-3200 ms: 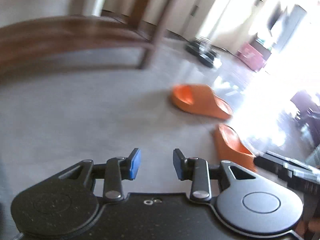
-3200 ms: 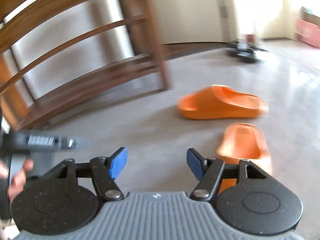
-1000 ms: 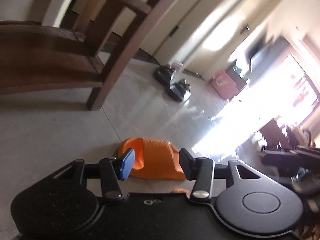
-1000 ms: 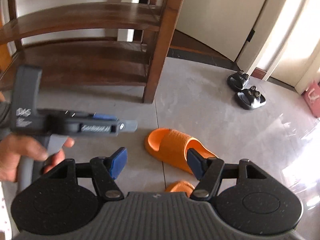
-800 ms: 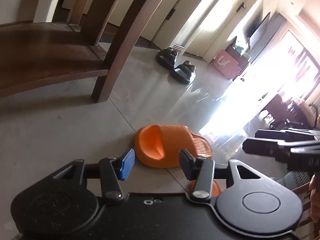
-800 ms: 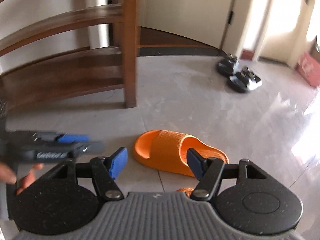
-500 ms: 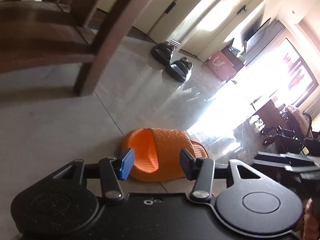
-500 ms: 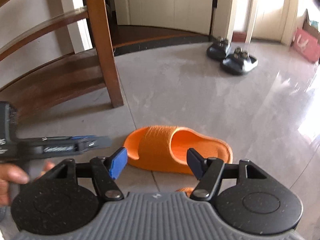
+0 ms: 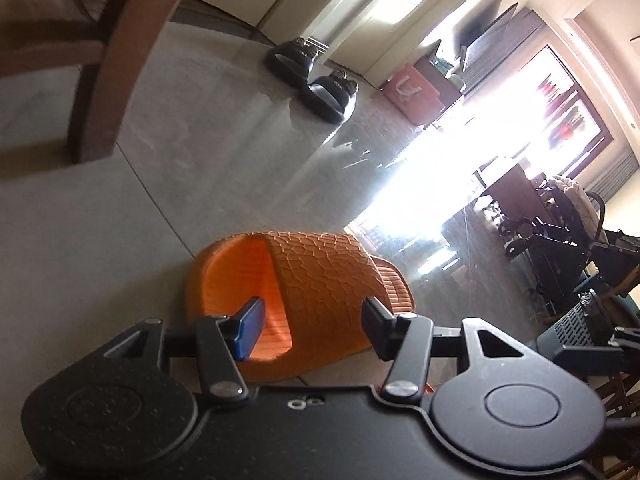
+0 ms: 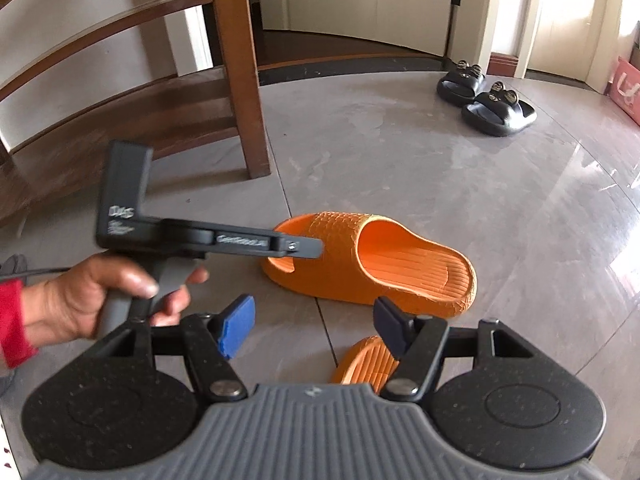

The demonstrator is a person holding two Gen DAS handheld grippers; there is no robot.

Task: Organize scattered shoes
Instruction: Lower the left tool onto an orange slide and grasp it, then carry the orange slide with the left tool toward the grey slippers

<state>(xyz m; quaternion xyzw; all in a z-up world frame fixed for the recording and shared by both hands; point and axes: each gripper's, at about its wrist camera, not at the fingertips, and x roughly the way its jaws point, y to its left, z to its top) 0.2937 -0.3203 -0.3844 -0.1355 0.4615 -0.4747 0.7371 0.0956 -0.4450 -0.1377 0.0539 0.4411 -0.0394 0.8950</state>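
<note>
An orange slide slipper (image 9: pixel 316 284) lies on the grey floor; it also shows in the right wrist view (image 10: pixel 384 264). My left gripper (image 9: pixel 312 330) is open, its jaws straddling the slipper's toe strap, one blue pad inside the toe opening. In the right wrist view the left gripper (image 10: pixel 296 246) reaches the slipper's toe from the left. My right gripper (image 10: pixel 316 326) is open and empty, just above a second orange slipper (image 10: pixel 366 360), mostly hidden under it.
A pair of black slippers (image 10: pixel 480 98) sits by the far doorway, also seen in the left wrist view (image 9: pixel 312 80). A wooden shoe rack with a thick leg (image 10: pixel 244 80) stands at the left. A pink box (image 9: pixel 412 92) stands farther back.
My left gripper has moved in close, so its jaws now straddle the slipper's toe strap. My right gripper has pulled back a little, showing the second slipper's tip.
</note>
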